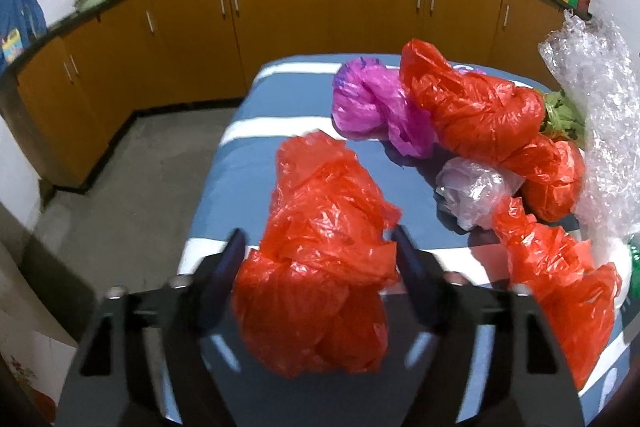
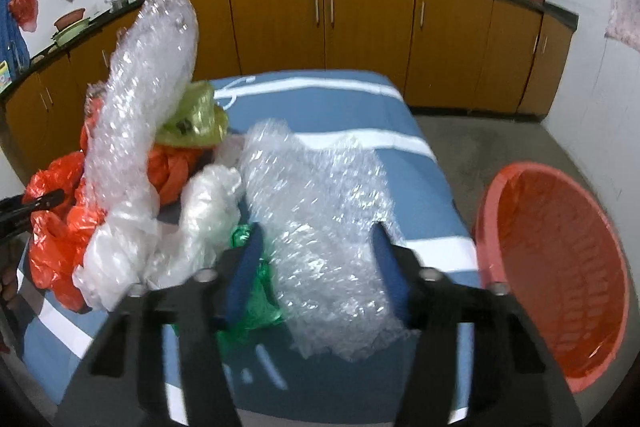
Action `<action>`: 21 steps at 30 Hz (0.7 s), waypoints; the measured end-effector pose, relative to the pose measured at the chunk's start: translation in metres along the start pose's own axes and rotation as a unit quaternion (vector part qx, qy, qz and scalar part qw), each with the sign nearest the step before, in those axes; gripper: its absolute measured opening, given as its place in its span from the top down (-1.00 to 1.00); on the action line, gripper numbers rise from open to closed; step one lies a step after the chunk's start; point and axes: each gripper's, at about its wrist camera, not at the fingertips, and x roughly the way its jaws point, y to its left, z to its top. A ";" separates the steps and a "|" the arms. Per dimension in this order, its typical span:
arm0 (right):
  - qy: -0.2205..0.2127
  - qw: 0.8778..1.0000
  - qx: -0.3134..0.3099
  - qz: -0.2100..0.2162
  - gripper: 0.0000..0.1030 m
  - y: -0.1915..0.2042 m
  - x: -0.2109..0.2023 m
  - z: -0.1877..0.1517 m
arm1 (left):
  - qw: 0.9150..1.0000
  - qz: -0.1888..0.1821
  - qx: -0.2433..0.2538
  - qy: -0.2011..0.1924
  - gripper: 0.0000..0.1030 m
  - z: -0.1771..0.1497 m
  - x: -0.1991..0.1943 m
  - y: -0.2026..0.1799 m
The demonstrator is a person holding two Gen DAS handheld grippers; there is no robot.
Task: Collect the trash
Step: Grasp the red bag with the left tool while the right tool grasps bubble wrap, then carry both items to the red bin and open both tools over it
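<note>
My left gripper (image 1: 318, 247) is shut on a crumpled red plastic bag (image 1: 320, 227) and holds it over the blue striped table (image 1: 256, 107). My right gripper (image 2: 318, 239) is shut on a sheet of bubble wrap (image 2: 320, 211) above the table (image 2: 340, 99). More trash lies on the table: red bags (image 1: 472, 107), a purple bag (image 1: 372, 103), a clear bag (image 1: 472, 191), a tall bubble wrap roll (image 2: 148, 75), a yellow-green bag (image 2: 196, 119) and a green bag (image 2: 256, 299).
A red plastic basket (image 2: 560, 267) stands on the floor right of the table. Orange cabinets (image 2: 360, 27) with a black counter run along the back wall. Bare concrete floor (image 1: 132, 171) lies left of the table.
</note>
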 end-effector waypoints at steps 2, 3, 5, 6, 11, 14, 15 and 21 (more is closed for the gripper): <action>0.005 1.000 0.007 0.007 0.43 -0.003 0.001 -0.002 | 1.000 -0.007 -0.003 -0.002 -0.11 0.000 0.000 0.000; 0.005 1.000 0.010 0.009 0.49 -0.005 0.002 -0.003 | 1.000 -0.010 -0.002 -0.005 -0.02 0.000 -0.001 0.000; -0.001 1.000 0.014 0.010 0.57 -0.007 -0.003 -0.002 | 1.000 -0.013 -0.003 -0.010 0.07 0.000 -0.003 0.000; -0.005 1.000 0.016 0.012 0.60 -0.009 -0.005 -0.003 | 1.000 -0.016 -0.002 -0.015 0.11 0.001 -0.007 0.000; -0.028 0.999 0.027 0.017 0.65 -0.015 -0.020 0.003 | 0.999 -0.025 -0.005 -0.036 0.17 0.004 -0.024 -0.001; -0.042 0.998 0.032 0.019 0.65 -0.018 -0.033 0.007 | 0.998 -0.034 -0.006 -0.051 0.17 0.008 -0.038 -0.003; -0.045 0.998 0.033 0.019 0.65 -0.019 -0.035 0.007 | 0.998 -0.037 -0.005 -0.055 0.17 0.009 -0.042 -0.004; -0.081 0.996 0.038 0.017 0.65 -0.028 -0.067 0.013 | 0.993 -0.066 0.014 -0.097 0.17 0.019 -0.084 -0.023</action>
